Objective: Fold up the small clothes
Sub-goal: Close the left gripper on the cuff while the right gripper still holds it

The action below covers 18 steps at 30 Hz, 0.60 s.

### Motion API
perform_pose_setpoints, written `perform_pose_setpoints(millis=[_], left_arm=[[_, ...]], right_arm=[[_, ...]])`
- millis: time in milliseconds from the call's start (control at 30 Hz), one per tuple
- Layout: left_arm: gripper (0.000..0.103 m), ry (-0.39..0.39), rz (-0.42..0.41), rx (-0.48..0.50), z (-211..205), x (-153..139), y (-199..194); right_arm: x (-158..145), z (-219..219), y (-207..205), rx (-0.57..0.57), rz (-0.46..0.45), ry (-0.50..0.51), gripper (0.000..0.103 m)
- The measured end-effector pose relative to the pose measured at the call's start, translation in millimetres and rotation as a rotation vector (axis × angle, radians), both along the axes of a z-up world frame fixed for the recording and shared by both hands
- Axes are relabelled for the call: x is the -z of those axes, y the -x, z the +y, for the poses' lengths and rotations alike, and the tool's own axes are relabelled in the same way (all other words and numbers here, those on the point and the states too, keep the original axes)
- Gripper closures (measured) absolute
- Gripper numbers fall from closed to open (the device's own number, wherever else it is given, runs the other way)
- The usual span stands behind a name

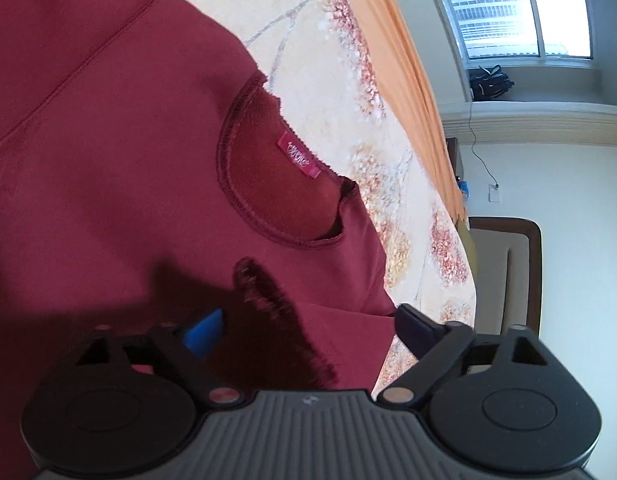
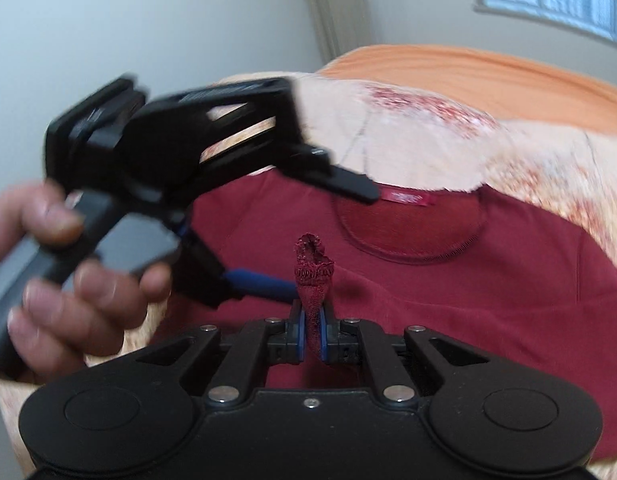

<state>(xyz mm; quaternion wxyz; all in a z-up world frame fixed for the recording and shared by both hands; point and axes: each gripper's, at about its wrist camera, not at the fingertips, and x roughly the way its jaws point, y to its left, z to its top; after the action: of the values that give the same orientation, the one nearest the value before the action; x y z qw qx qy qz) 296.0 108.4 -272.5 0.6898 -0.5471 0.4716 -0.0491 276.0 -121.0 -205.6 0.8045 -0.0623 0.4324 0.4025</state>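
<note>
Your right tool is clamped on a bunched fold of the maroon shirt, whose ribbed edge sticks up between the pads. Your left tool stands with its jaws apart over the same shirt, nothing pinched; seen from the right wrist, it and your left hand are blurred and cover the shirt's left side. Shirt and neck label lie on a floral bedspread, an orange sheet beyond, a window behind.
</note>
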Motion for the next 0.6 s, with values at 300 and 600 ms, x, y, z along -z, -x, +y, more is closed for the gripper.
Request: perform_pose_setpoints(millis=[300,600], left_arm=[[0.065,-0.009,0.042,0.076,1.7,0.7,5.4],[0.100,-0.074,0.050,0.078,3.3,-4.6,19.3]], right_arm=[[-1.4,7.9,7.6,-0.021,-0.002,0.007,0.096],[1.7,13.2,5.4,-0.029,0.003,0.001,0.087]])
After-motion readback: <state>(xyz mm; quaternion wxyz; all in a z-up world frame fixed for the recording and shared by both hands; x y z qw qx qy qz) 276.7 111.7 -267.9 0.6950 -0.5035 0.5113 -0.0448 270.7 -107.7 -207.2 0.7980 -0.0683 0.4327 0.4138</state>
